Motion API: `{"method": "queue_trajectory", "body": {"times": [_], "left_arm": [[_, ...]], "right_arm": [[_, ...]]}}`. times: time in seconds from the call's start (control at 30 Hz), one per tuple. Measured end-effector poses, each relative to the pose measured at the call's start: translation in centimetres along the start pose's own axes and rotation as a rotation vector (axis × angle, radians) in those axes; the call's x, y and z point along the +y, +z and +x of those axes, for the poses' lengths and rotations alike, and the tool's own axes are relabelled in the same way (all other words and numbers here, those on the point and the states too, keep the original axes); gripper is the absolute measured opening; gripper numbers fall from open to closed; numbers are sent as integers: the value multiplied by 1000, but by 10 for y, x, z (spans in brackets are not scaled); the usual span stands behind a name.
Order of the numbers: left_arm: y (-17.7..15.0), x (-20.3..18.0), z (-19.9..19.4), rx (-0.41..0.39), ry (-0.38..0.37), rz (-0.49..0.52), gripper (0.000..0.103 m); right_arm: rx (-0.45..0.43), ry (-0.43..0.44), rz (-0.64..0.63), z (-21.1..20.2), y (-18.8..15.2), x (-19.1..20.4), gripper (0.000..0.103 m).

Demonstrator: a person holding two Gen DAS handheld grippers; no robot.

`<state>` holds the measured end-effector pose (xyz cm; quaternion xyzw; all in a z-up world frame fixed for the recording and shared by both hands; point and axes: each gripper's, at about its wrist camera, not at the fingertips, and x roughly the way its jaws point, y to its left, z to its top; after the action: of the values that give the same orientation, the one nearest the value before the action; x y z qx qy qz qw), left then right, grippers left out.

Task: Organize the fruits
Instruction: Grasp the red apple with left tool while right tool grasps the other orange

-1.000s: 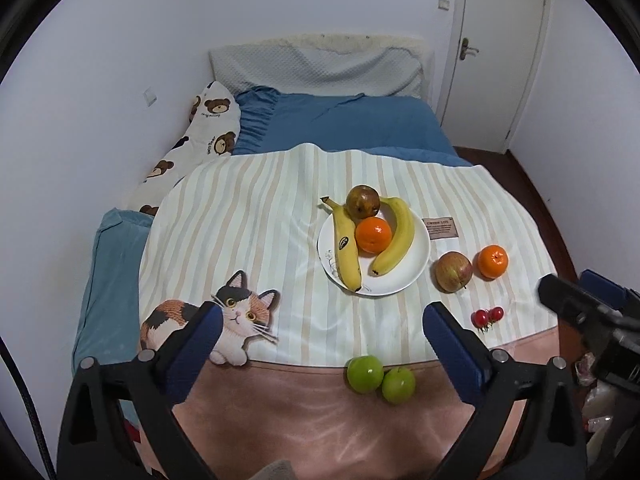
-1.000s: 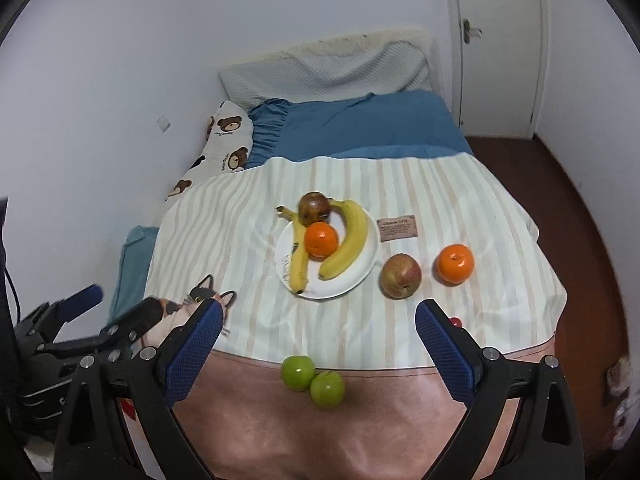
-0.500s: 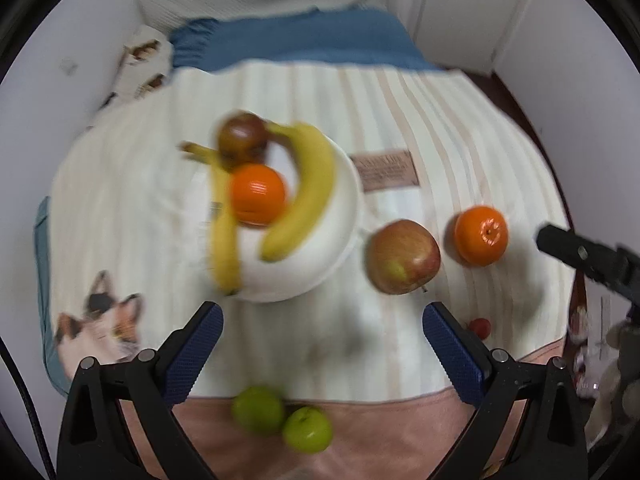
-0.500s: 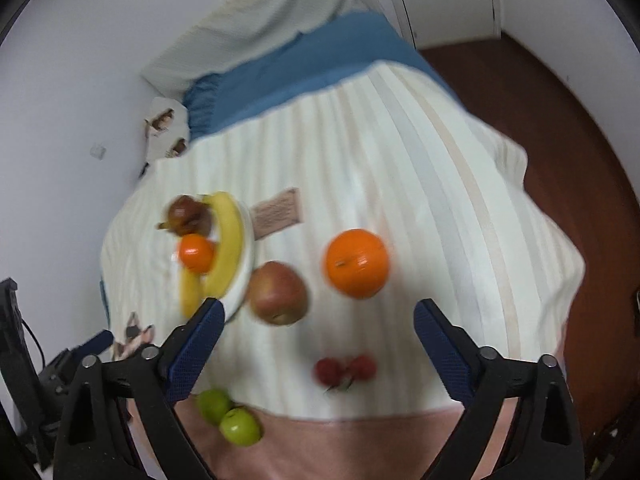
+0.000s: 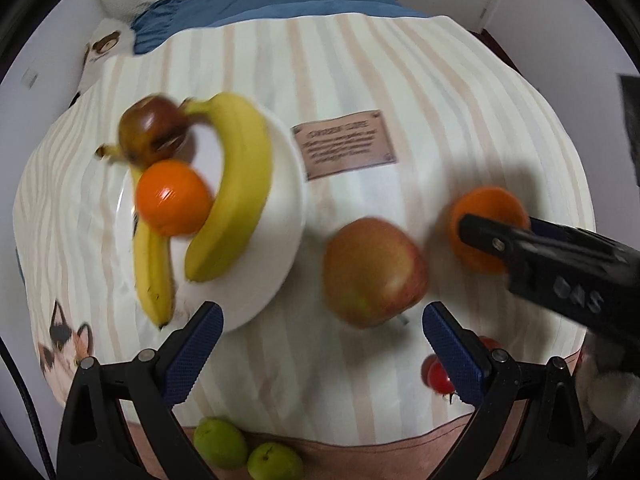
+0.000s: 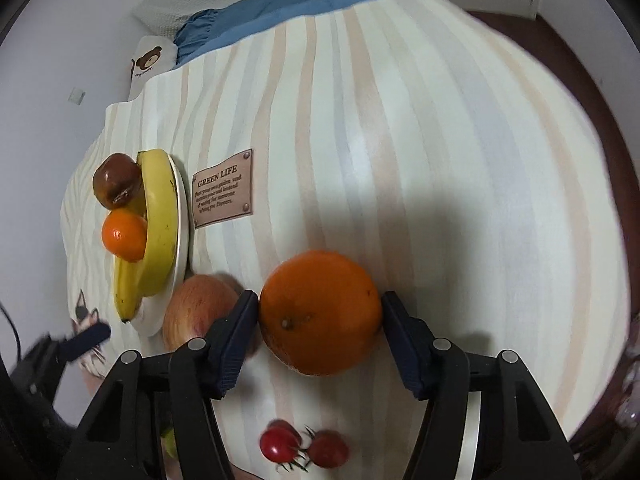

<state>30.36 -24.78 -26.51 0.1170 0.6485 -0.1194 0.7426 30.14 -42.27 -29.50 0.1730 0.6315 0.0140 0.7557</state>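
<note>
With my right tool (image 6: 320, 316) straddling the loose orange (image 6: 320, 312) on the striped cloth (image 6: 440, 140), its pads (image 6: 236, 332) sit against both sides of the fruit; whether they squeeze it, I cannot tell. My left tool (image 5: 320, 336) hangs spread wide, empty, above the cloth between the white plate (image 5: 284, 216) and the red apple (image 5: 372, 272). Two cherry tomatoes (image 6: 304, 450) lie near the cloth's edge.

White plate (image 5: 280, 216) is the landmark; it holds two bananas (image 5: 236, 184), an orange (image 5: 172, 198) and a dark fruit (image 5: 150, 128). Right of the plate: apple (image 5: 372, 272), beyond it a second orange (image 5: 480, 216) under a black gripper (image 5: 540, 252). Left gripper (image 5: 320, 332) spread wide below the plate.
</note>
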Motion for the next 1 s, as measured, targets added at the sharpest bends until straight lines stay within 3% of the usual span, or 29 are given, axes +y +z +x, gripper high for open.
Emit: {"method": "queue_trajectory", "body": {"times": [0.23,0.3,0.37,0.73,1.0], "left_arm": [[19,-34,35,75,-45,102,100],[21,-43,44,82,-29,118,76],[23,-45,48,53,8,126,61],[13,-31,30,4,-36,39,61],[4,11,-29,-84,-117,-44,61]], "right_arm": [[-1,42,120,-25,-16,-49,65],[-2,46,132,-25,-17,-54,65],[-4,41,134,-25,-17,-54,65],[-16,32,110,-33,-18,-47,65],[-48,90,75,-56,-20,-27,65]]}}
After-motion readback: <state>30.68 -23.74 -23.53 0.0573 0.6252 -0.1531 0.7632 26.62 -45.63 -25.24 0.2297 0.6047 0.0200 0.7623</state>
